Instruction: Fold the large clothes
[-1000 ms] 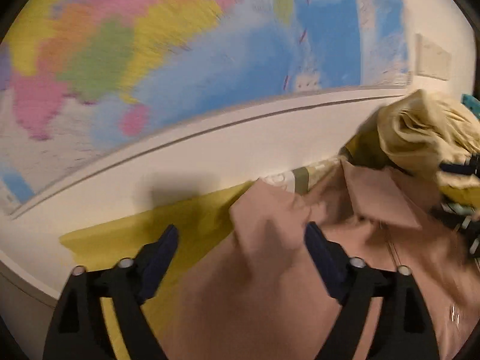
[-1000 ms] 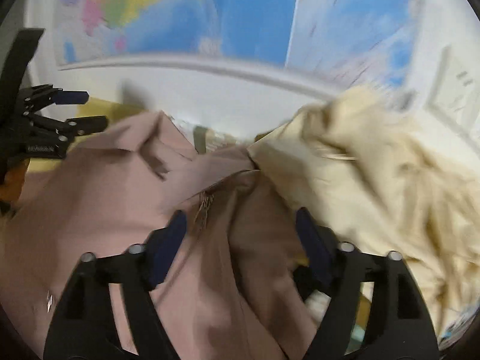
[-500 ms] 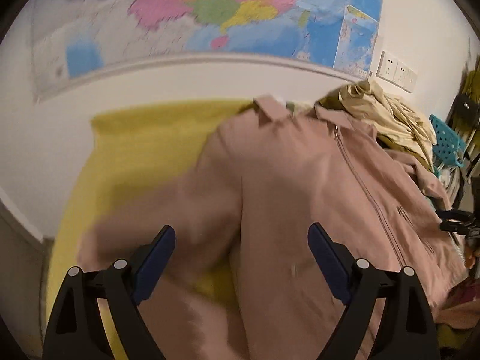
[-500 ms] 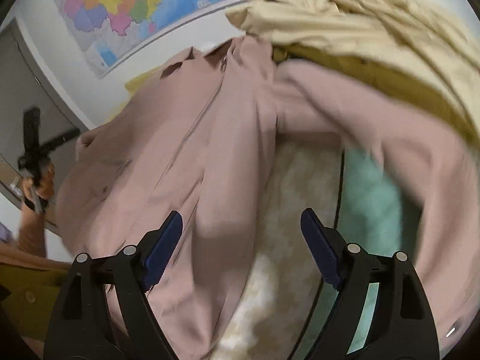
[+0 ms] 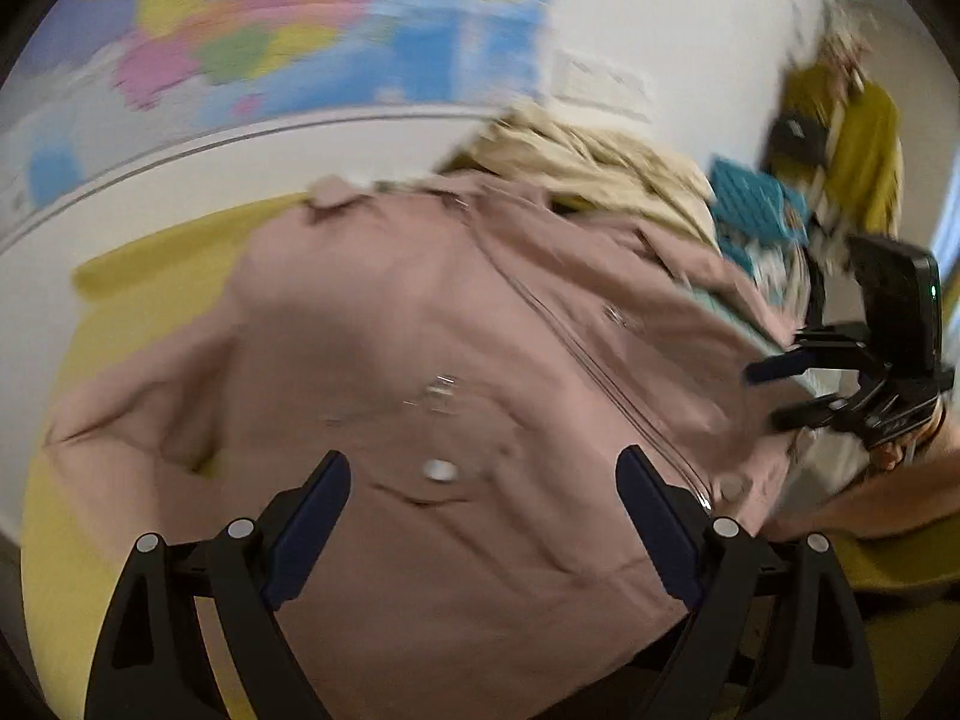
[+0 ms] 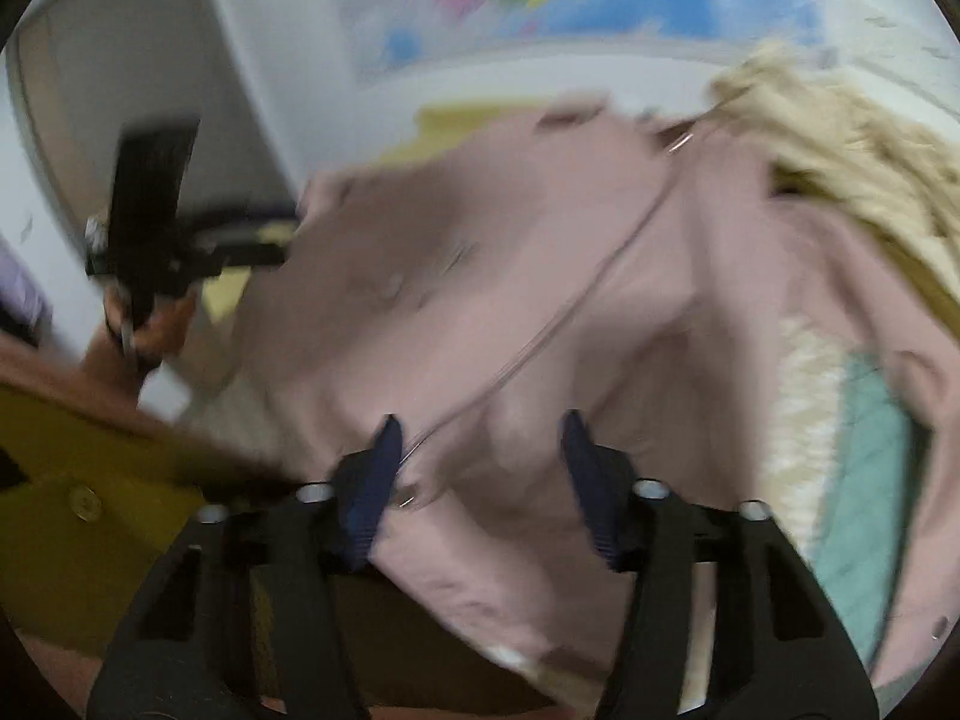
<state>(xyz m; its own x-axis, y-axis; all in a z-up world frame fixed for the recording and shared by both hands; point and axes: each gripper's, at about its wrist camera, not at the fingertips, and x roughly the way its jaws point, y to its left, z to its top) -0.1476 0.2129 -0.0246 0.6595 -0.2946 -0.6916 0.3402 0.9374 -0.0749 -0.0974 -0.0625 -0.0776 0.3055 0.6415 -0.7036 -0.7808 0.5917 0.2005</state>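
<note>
A dusty-pink zip jacket (image 5: 456,348) lies spread front-up on a yellow sheet (image 5: 120,324), collar toward the wall; it also shows in the right wrist view (image 6: 540,276). My left gripper (image 5: 483,480) is open above the jacket's lower left front, holding nothing. My right gripper (image 6: 480,447) is open over the lower hem near the zip, narrower than before, with nothing gripped. Each gripper shows in the other's view: the right one (image 5: 780,390), the left one (image 6: 264,240). Both views are motion-blurred.
A cream garment (image 5: 600,162) is heaped at the jacket's far right, also in the right wrist view (image 6: 852,156). A map (image 5: 270,36) hangs on the wall behind. A teal cloth (image 6: 864,468) and cream fleece lie at the right. Clothes (image 5: 852,138) hang far right.
Both grippers have pulled back toward the jacket's hem. The jacket now lies flatter and spread out. The right gripper's jaws have narrowed. Both cameras are swinging, blurring the views.
</note>
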